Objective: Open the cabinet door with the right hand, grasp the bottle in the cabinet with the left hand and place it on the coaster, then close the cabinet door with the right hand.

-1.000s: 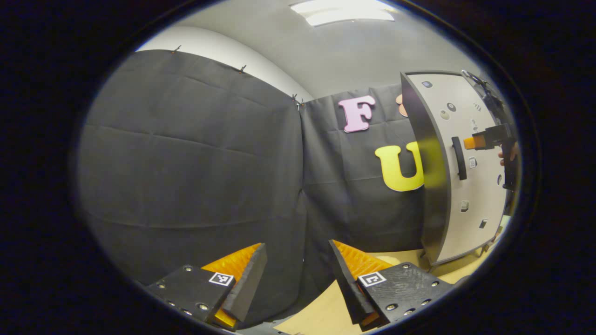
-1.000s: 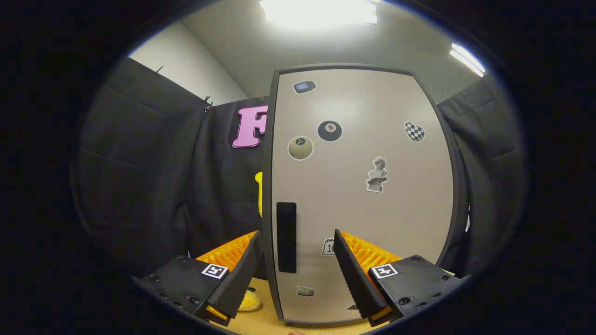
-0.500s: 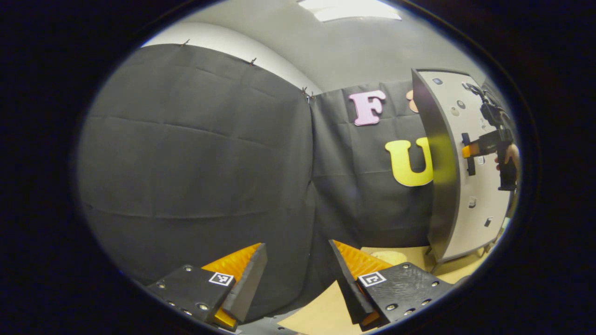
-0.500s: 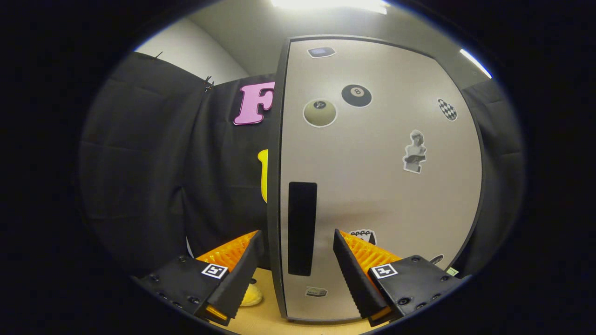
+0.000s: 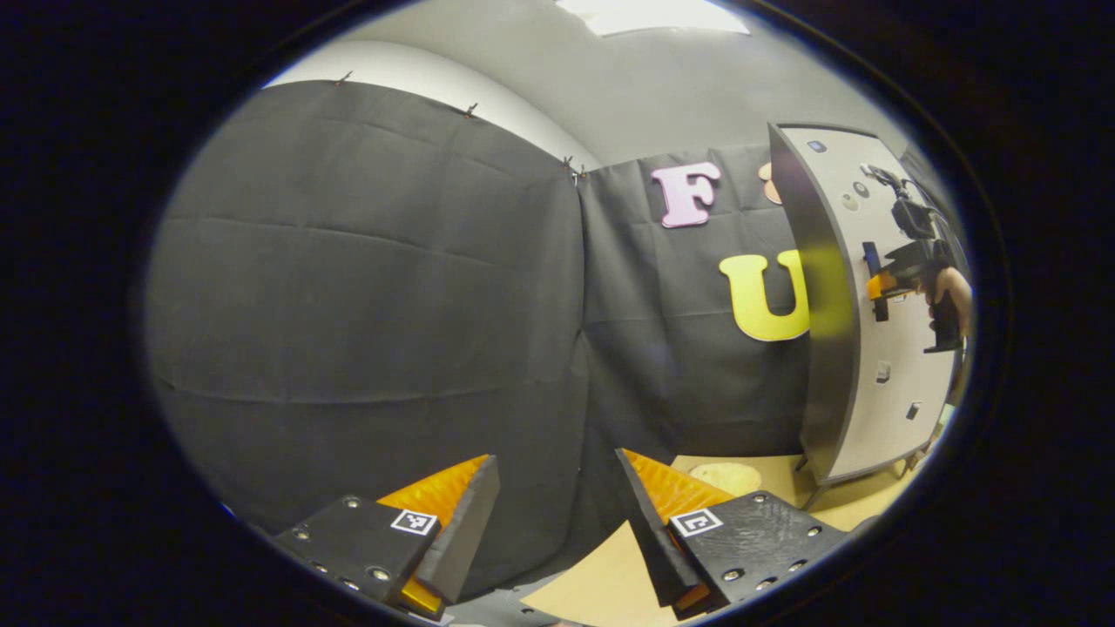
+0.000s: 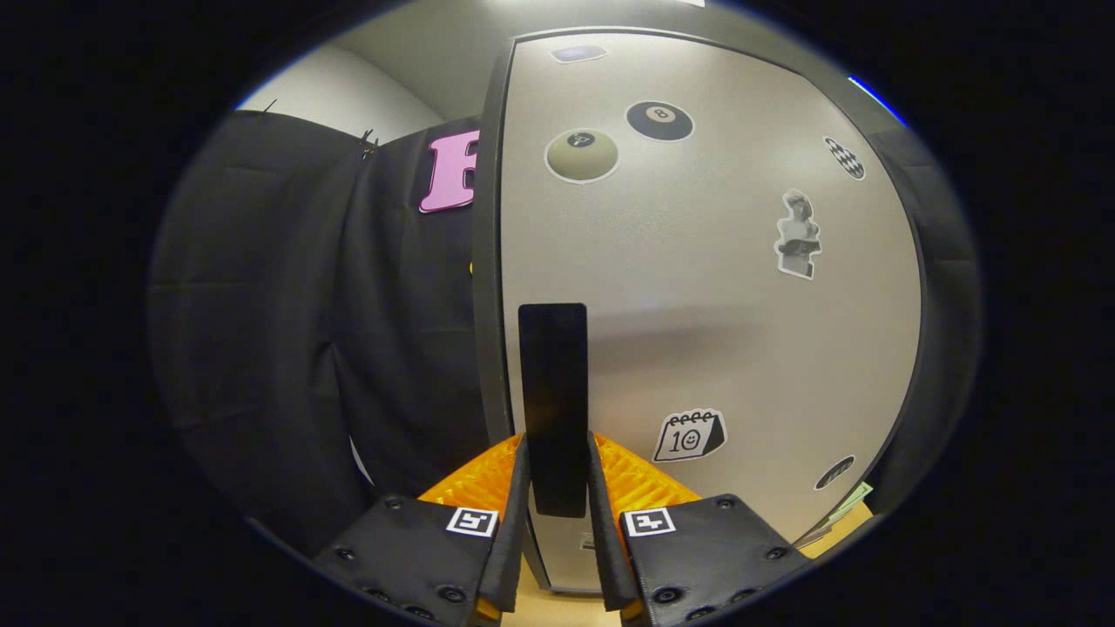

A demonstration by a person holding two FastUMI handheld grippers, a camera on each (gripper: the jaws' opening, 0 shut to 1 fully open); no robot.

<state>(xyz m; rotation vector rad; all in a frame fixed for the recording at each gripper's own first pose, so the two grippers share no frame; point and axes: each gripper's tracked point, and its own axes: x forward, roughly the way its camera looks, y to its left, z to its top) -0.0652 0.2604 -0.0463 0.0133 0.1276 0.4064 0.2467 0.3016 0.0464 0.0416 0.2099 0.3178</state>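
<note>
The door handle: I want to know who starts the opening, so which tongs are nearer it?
Right. The right tongs close on the door handle; the left tongs hang open away from the cabinet door.

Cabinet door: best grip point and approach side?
Grip the handle, the upright black bar near the cabinet door's left edge, head-on from the front, one finger on each side. It is narrow, vertical and stands off the flat panel. The right gripper already pinches its lower end.
</note>
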